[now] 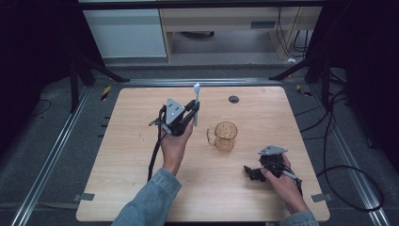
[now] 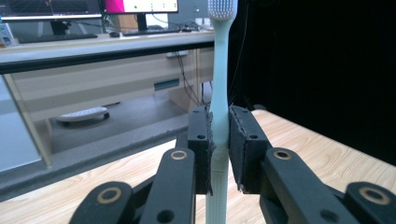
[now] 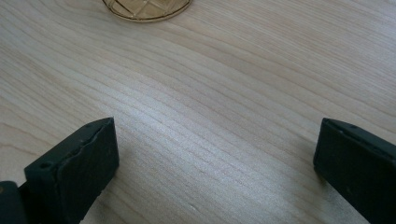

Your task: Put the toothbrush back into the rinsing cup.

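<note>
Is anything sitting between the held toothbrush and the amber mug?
Nothing visible does. The left gripper holds the toothbrush upright, left of and slightly behind the amber mug; only bare table lies between them. The right gripper rests open, nearer the person.

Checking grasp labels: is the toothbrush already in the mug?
No: the toothbrush stands upright, clamped in the left tongs, held above the table to the left of the amber glass mug.
</note>
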Motion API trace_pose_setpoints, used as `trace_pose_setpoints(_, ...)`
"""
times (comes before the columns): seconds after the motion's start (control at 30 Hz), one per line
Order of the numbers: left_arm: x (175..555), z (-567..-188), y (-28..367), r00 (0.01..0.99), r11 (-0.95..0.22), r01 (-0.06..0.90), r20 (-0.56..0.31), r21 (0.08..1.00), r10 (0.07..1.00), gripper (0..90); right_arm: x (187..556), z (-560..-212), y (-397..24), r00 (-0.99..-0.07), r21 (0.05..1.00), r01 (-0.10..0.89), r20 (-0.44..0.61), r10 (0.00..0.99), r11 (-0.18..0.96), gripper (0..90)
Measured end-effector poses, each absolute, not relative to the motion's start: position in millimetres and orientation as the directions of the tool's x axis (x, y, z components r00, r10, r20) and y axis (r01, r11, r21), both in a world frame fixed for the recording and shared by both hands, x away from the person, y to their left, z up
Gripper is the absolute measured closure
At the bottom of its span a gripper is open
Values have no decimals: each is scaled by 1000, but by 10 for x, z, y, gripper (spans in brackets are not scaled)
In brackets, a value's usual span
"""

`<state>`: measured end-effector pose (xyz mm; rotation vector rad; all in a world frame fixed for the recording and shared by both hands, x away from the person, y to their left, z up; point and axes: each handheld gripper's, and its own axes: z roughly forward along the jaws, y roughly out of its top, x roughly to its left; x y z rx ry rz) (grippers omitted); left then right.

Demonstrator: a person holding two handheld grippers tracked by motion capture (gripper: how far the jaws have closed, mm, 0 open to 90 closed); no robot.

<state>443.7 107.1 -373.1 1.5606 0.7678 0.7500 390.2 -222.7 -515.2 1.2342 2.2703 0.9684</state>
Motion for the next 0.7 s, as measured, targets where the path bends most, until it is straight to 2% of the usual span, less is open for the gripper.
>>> trace_pose_setpoints(0.5, 4458, -3830, 1000, 609, -37, 27, 13, 999, 793, 786, 3901, -5152, -2225, -545, 723, 577, -4, 838, 379, 4)
trace_pose_setpoints(0.7, 4447, -3911, 988, 621, 9, 31, -26, 999, 783, 785, 3901, -5152, -2225, -547, 724, 576, -5, 837, 380, 4)
